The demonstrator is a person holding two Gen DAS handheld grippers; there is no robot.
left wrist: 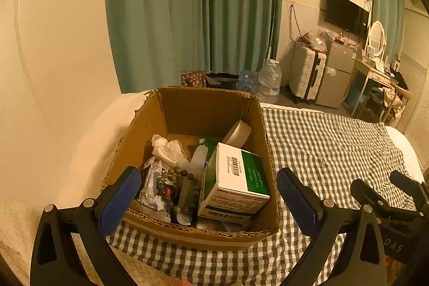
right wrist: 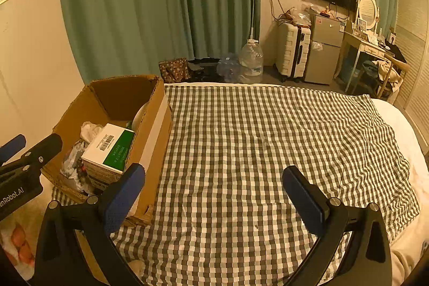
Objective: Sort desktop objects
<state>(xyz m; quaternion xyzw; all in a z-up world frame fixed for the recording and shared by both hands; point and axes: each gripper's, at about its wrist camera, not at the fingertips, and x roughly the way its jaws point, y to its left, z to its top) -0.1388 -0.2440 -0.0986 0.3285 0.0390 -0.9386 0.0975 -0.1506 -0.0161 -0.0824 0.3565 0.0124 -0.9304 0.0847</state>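
Box of sorted items on checked cloth; we hold both grippers spread and empty.

We find the cardboard box (left wrist: 193,232) at the cloth's (left wrist: 321,146) left edge, open-topped. Inside we count: a green-and-white carton (left wrist: 238,181) on the right, a bead string (left wrist: 171,178) lying over a dark comb (left wrist: 185,205), crumpled white paper (left wrist: 166,146) at the back left, a foil packet (left wrist: 152,184) on the left and a white tape roll (left wrist: 237,134) leaning in the far right corner. Our left gripper (left wrist: 209,201) hovers above the box's near wall, fingers wide apart, holding nothing. Our right gripper (right wrist: 213,195) hangs over bare cloth just right of the box, fingers likewise apart and empty.
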